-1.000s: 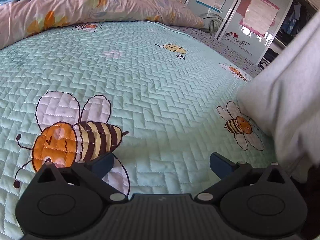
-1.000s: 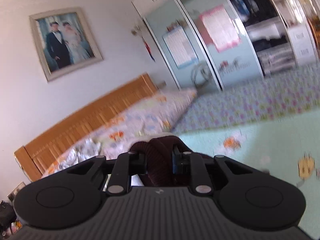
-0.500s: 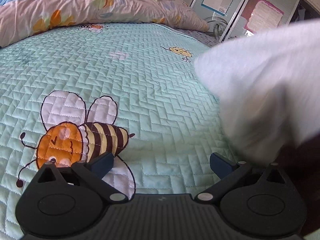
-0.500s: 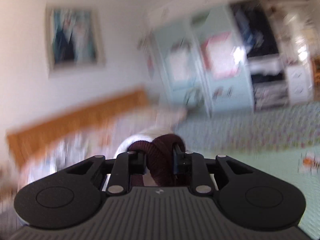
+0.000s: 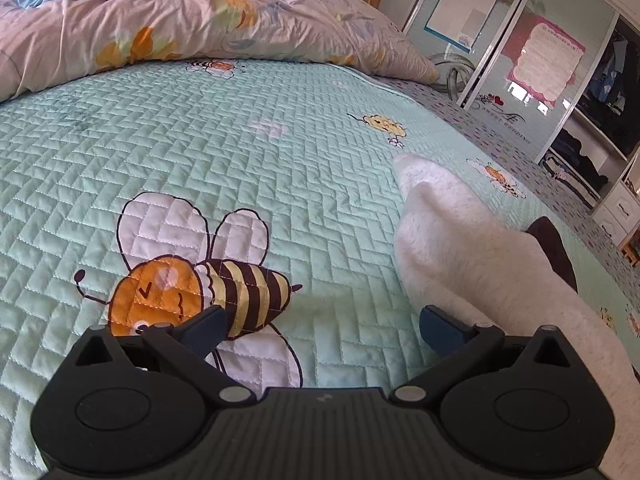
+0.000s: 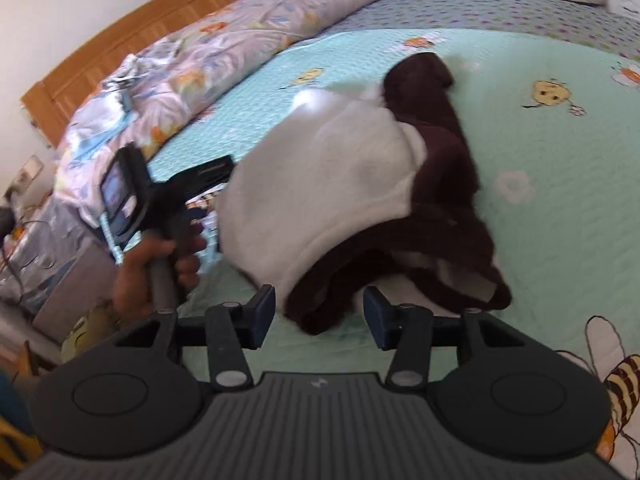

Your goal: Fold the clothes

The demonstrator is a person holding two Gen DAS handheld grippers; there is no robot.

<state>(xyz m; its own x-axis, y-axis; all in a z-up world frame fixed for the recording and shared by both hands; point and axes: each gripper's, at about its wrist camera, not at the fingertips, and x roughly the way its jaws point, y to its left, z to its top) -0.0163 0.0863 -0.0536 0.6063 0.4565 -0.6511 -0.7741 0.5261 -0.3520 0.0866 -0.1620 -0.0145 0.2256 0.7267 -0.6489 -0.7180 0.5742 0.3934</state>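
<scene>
The bed (image 5: 248, 152), under a mint quilt printed with bees, fills both views, with a flowered duvet (image 5: 192, 20) bunched at the far side against a wooden headboard (image 6: 168, 20) and mirrored wardrobe doors (image 5: 532, 68) beyond on the right. On the quilt lies the garment (image 6: 340, 184), white and dark brown fleece, in a loose heap just beyond the right gripper (image 6: 319, 316), whose jaws are opening with nothing pinched, the cloth's near edge lying between them. This looks like the laying-out step; next the garment needs spreading flat, each claw taking an edge. The left gripper (image 5: 320, 326) is spread and empty, the garment just right of it.
</scene>
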